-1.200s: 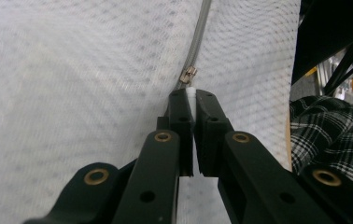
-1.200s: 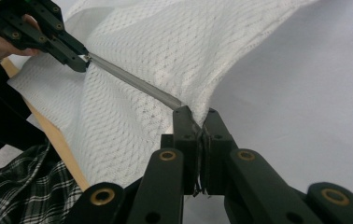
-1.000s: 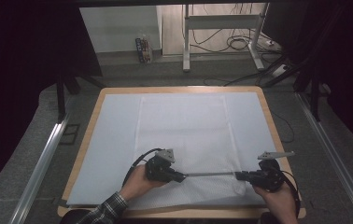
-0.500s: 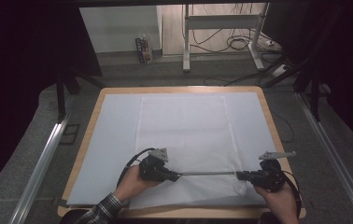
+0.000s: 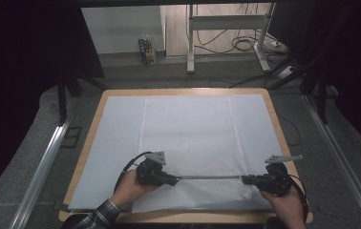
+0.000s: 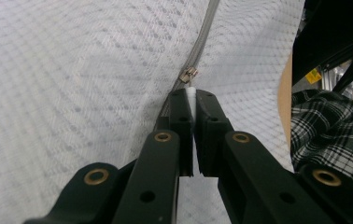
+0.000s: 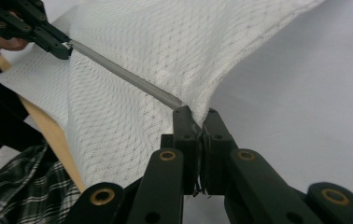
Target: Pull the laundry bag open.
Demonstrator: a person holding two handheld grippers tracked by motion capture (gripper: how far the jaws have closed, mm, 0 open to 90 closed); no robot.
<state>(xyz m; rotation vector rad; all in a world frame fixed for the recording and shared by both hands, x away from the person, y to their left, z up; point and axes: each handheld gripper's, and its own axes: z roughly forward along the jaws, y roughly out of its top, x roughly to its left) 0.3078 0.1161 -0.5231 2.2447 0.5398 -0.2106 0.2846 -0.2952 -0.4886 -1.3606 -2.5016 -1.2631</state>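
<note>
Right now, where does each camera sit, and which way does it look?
High view: above the person's side, looking forward and down on the table; both hands and forearms show, left gripper, right gripper.
Left gripper view: on the left gripper, looking along its shut jaws at the zipper; a checked sleeve shows.
Right gripper view: on the right gripper, looking along the zipper toward the other hand.
Shared: all three show the white mesh bag and its zipper.

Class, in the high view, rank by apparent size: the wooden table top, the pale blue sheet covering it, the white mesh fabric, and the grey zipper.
1. Wooden table top
2. Pale blue sheet
3. White mesh fabric
4. Grey zipper
</note>
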